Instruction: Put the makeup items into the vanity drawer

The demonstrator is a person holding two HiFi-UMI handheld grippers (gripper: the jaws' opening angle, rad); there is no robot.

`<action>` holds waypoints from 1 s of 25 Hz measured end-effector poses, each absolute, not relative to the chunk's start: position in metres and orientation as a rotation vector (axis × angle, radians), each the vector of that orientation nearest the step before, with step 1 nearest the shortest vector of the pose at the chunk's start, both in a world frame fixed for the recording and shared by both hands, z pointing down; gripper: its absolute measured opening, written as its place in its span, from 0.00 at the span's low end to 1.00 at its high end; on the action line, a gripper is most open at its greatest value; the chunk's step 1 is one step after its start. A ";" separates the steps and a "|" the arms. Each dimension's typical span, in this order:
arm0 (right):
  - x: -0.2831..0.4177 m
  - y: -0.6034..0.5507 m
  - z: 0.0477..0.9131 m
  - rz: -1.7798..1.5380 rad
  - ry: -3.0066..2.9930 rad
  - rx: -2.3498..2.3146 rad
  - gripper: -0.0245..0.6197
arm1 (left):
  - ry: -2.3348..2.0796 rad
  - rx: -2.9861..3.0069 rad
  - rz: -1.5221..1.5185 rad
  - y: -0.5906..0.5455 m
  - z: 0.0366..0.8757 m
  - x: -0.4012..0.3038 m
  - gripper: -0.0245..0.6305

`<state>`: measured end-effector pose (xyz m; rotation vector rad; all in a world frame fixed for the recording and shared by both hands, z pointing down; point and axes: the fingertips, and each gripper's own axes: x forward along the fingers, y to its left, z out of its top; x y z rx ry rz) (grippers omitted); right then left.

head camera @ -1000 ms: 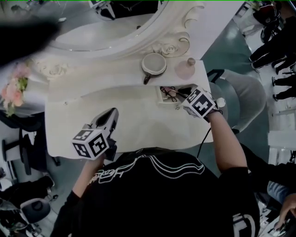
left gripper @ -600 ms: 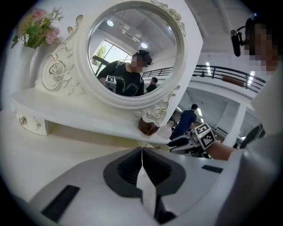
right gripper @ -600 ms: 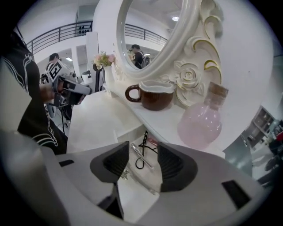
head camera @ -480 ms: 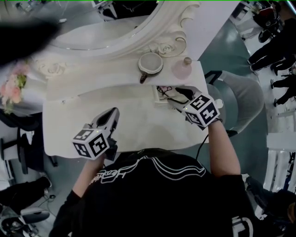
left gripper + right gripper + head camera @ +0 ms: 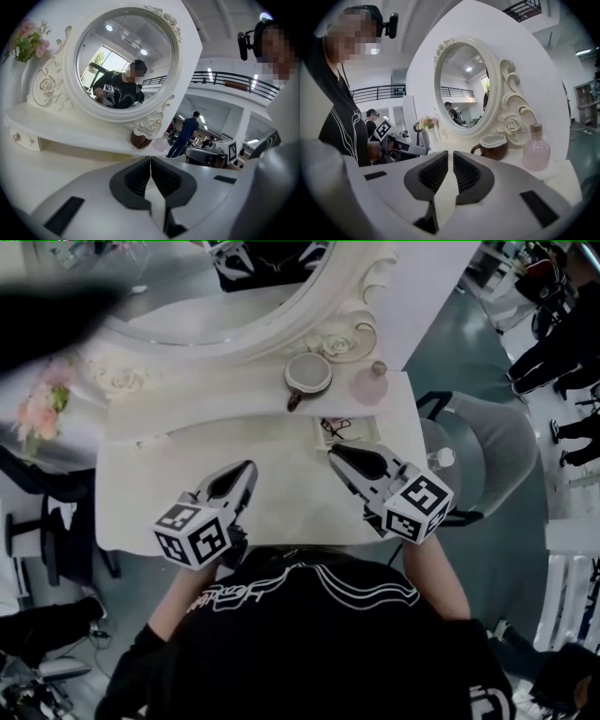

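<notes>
A small drawer [image 5: 335, 427] stands open at the back right of the white vanity top [image 5: 159, 474], with dark makeup items lying in it. My right gripper [image 5: 336, 454] hovers just in front of that drawer, pointing at it. Its jaws are closing, a thin gap is left between the pads [image 5: 450, 153], and nothing is in it. Over the middle of the top my left gripper [image 5: 248, 468] is shut and empty, its tips touching [image 5: 150, 159].
A brown cup [image 5: 308, 373] and a pink bottle [image 5: 370, 385] stand on the raised shelf behind the drawer, below the round mirror [image 5: 216, 287]. Pink flowers [image 5: 42, 404] are at the far left. A grey chair [image 5: 478, 456] stands right of the vanity.
My right gripper has pulled back out of the open drawer toward me, leaving the items inside. The left gripper has stayed in place.
</notes>
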<state>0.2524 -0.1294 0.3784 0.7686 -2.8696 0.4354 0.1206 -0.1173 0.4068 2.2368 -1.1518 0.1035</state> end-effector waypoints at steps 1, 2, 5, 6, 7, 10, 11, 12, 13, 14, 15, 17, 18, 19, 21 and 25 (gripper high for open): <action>0.251 -0.125 0.376 0.428 -2.881 0.763 0.12 | -1.149 2.245 0.099 -0.116 0.404 0.122 0.07; 0.249 -0.122 0.375 0.424 -2.890 0.758 0.10 | -1.146 2.251 0.094 -0.115 0.402 0.123 0.07; 0.247 -0.115 0.374 0.466 -2.927 0.736 0.08 | -1.142 2.268 0.072 -0.112 0.394 0.125 0.07; 0.247 -0.112 0.372 0.494 -2.942 0.731 0.08 | -1.136 2.281 0.064 -0.110 0.391 0.126 0.07; 0.247 -0.110 0.370 0.513 -2.955 0.731 0.08 | -1.127 2.295 0.056 -0.109 0.389 0.129 0.07; 0.248 -0.104 0.367 0.493 -2.964 0.744 0.08 | -1.092 2.332 0.035 -0.104 0.382 0.139 0.07; 0.247 -0.102 0.367 0.484 -2.964 0.741 0.08 | -1.085 2.339 0.037 -0.102 0.382 0.141 0.07; 0.246 -0.099 0.367 0.482 -2.967 0.736 0.08 | -1.082 2.343 0.040 -0.101 0.382 0.142 0.07; 0.246 -0.097 0.367 0.483 -2.969 0.733 0.08 | -1.079 2.345 0.042 -0.100 0.383 0.143 0.07; 0.245 -0.095 0.368 0.482 -2.969 0.734 0.08 | -1.077 2.345 0.043 -0.099 0.383 0.144 0.07; 0.246 -0.093 0.369 0.479 -2.966 0.736 0.08 | -1.073 2.345 0.043 -0.099 0.384 0.145 0.07; 0.247 -0.091 0.371 0.477 -2.958 0.744 0.08 | -1.067 2.351 0.045 -0.098 0.384 0.146 0.07; 0.249 -0.091 0.372 0.481 -2.956 0.749 0.08 | -1.065 2.352 0.047 -0.098 0.385 0.147 0.07; 0.250 -0.091 0.373 0.487 -2.954 0.754 0.08 | -1.065 2.352 0.048 -0.098 0.385 0.147 0.07; 0.251 -0.091 0.375 0.494 -2.949 0.760 0.08 | -1.066 2.346 0.051 -0.097 0.388 0.146 0.07; 0.251 -0.088 0.378 0.487 -2.941 0.758 0.08 | -1.067 2.342 0.059 -0.094 0.390 0.146 0.07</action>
